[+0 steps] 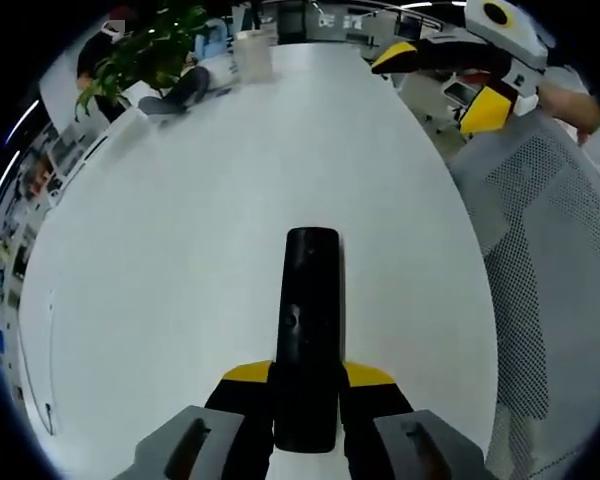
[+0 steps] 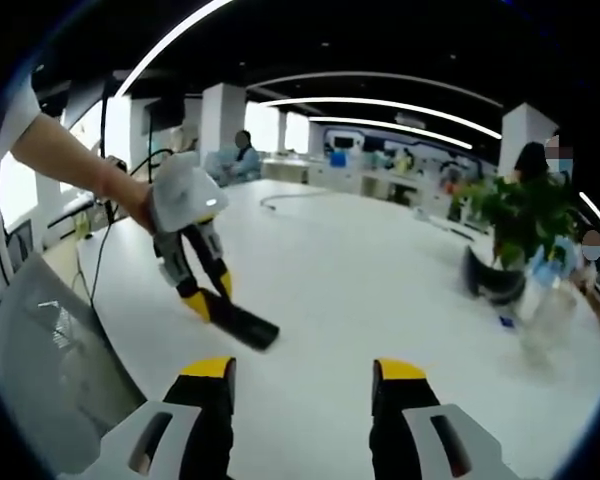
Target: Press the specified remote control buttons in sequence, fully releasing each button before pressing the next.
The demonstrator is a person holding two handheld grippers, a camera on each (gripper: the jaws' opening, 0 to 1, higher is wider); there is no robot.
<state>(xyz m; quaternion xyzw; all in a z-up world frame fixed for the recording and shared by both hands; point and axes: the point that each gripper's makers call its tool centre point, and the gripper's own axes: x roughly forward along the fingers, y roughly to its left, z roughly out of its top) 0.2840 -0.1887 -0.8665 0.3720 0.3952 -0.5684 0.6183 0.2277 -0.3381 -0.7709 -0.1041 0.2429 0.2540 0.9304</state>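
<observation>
— Where's the remote control (image 1: 309,335)?
— Pinched lengthwise between the left gripper (image 1: 308,385) jaws, held over the white table (image 1: 180,250).
— And the right gripper (image 2: 303,372)?
— Jaws spread, nothing between them — it hangs over the table, apart from the remote; a potted plant (image 2: 515,225) stands far off.

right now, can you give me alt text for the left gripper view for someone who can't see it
A black remote control is clamped between the yellow-tipped jaws of the left claw, held out over a long white table. The right claw hangs open at the upper right, beside a mesh chair back; a potted plant stands at the table's far end.
</observation>
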